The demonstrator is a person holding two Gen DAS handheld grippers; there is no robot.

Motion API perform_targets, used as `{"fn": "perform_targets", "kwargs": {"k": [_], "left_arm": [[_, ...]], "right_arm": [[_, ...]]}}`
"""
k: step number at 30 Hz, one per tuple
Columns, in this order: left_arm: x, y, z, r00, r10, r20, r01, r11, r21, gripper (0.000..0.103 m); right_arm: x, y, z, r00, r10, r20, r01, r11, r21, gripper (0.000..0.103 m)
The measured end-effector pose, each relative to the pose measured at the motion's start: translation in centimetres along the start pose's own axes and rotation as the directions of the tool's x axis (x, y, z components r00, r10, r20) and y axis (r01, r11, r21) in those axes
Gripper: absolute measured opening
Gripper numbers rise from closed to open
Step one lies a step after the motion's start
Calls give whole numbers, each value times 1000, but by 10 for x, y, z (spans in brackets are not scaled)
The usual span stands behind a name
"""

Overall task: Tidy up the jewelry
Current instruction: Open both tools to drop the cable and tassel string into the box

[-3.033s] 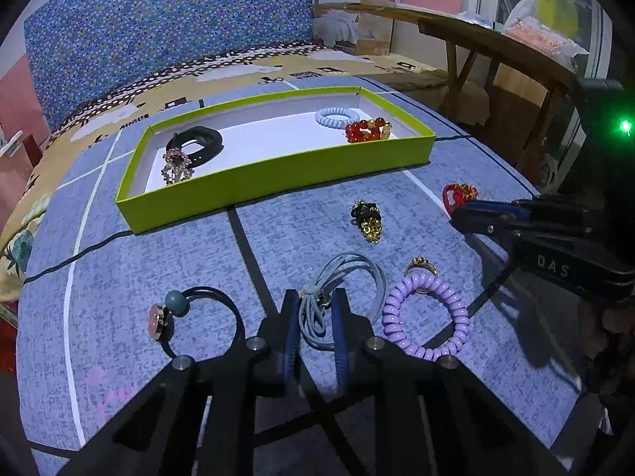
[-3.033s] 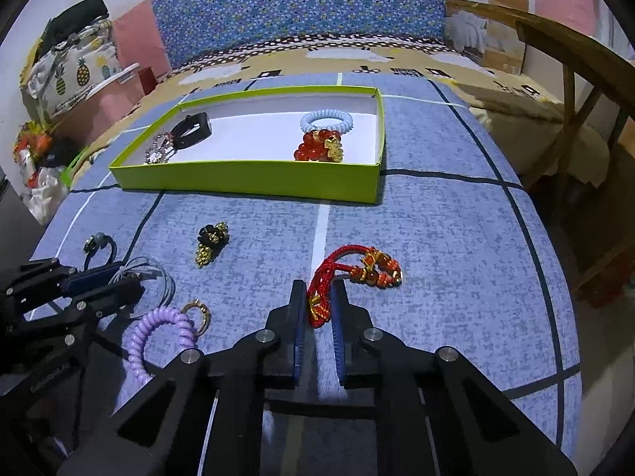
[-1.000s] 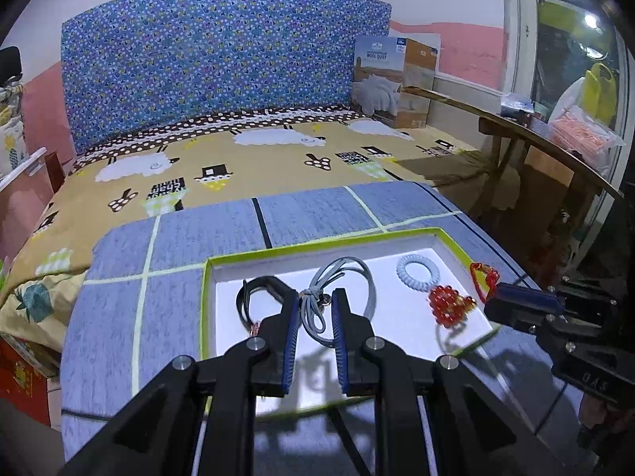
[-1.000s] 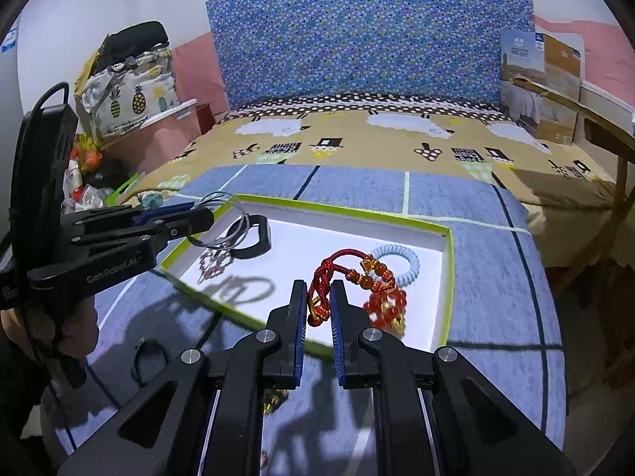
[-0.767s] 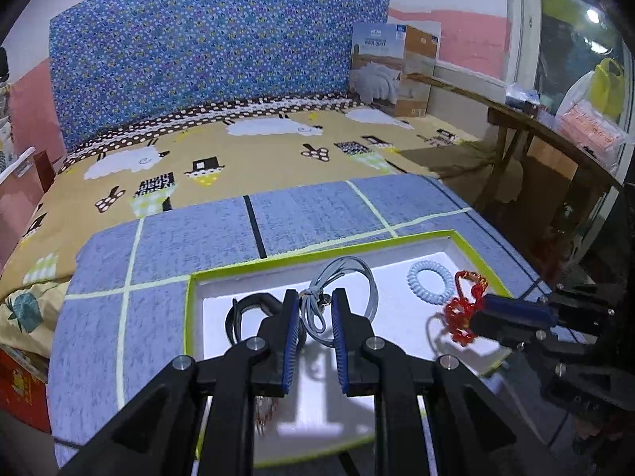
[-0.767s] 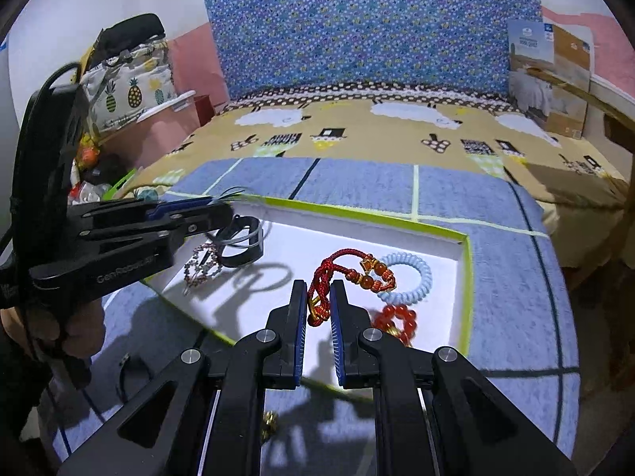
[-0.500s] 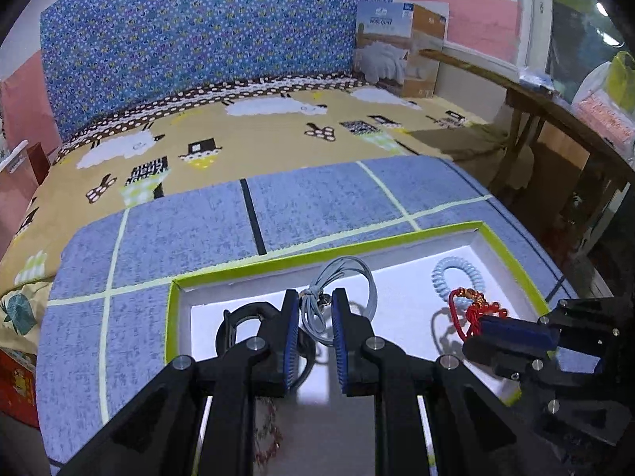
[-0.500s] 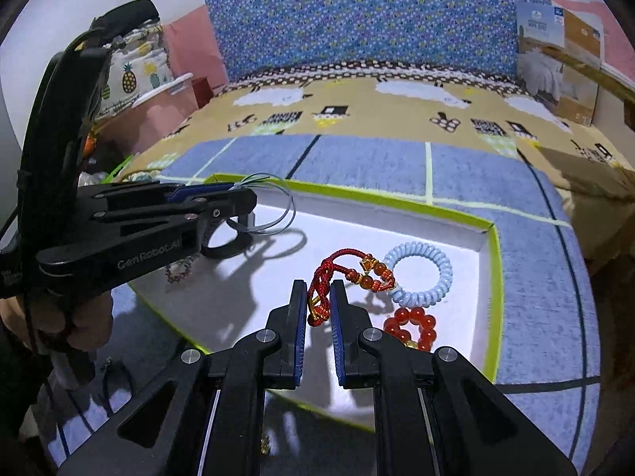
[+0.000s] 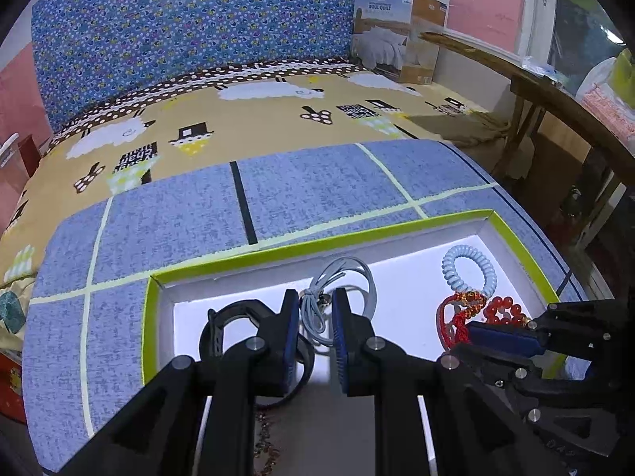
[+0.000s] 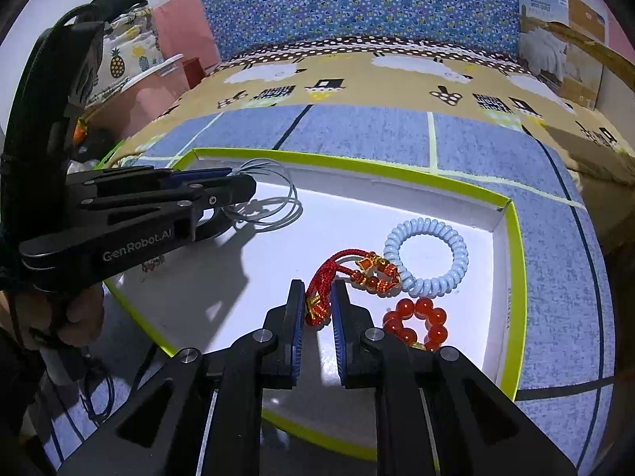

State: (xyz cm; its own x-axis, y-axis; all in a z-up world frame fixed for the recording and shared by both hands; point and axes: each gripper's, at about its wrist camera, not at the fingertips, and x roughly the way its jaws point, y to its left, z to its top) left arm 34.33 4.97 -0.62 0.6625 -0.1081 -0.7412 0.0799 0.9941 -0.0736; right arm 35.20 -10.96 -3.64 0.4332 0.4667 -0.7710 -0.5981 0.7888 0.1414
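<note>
Blue-grey gridded mat (image 9: pixel 166 214) over a bed with a sheep-print sheet, flowered blue headboard behind. On the mat sits a shallow lime-green tray with a white floor (image 10: pixel 512 238), the collecting place for the pieces.

Left end of tray: a black band-shaped bracelet (image 9: pixel 222 317) lies flat, partly under the left gripper (image 9: pixel 314 311). Something small and dangly lies just beside it; too hidden to name.

That gripper is pinched on a grey cord necklace gathered into loops (image 9: pixel 345 277). From the right wrist view the loops (image 10: pixel 274 198) hang off the fingertips just over the tray floor, a shadow under them; whether they touch, cannot tell. Held low, I judge, so the cord drops in a neat coil and not a tangle.

Centre-right: right gripper (image 10: pixel 317 305), jaws narrowly set, clamps the knotted end of a red braided cord bracelet with gold and amber beads (image 10: pixel 357 269). Its beaded end rests on the tray, touching a pale blue spiral hair tie (image 10: pixel 426 254). Just beside both, a red round-bead bracelet (image 10: pixel 416 323).

Both pieces are inside the tray walls; release looks like the step due. Like sits with like on the right.
</note>
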Motion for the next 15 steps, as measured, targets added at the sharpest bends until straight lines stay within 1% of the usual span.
{"fn": "perform_targets", "kwargs": {"k": [2,4,5,7,11,15], "left_arm": [[1,0,0,1000,-3,-2,3,1000,0,19],[0,0,0,1000,-5,1,5,1000,1,26],[-1,0,0,1000,-10,3,10,1000,0,26],[-3,0,0,1000,-16,7,16,1000,-2,27],[-13,1,-2,1000,-13,28,13,1000,-7,27],[-35,1,-7,997,-7,72,8,1000,-10,27]], "right_arm": [[0,0,1,1000,-2,0,2,1000,-4,18],[-2,0,0,1000,-5,6,6,1000,-7,22],[-2,0,1,1000,-5,8,5,1000,-6,23],[-6,0,1,1000,-1,17,1,1000,-4,26],[-15,2,-1,999,-12,40,12,1000,-7,26],[-35,7,-4,996,-17,86,18,1000,-11,26]]}}
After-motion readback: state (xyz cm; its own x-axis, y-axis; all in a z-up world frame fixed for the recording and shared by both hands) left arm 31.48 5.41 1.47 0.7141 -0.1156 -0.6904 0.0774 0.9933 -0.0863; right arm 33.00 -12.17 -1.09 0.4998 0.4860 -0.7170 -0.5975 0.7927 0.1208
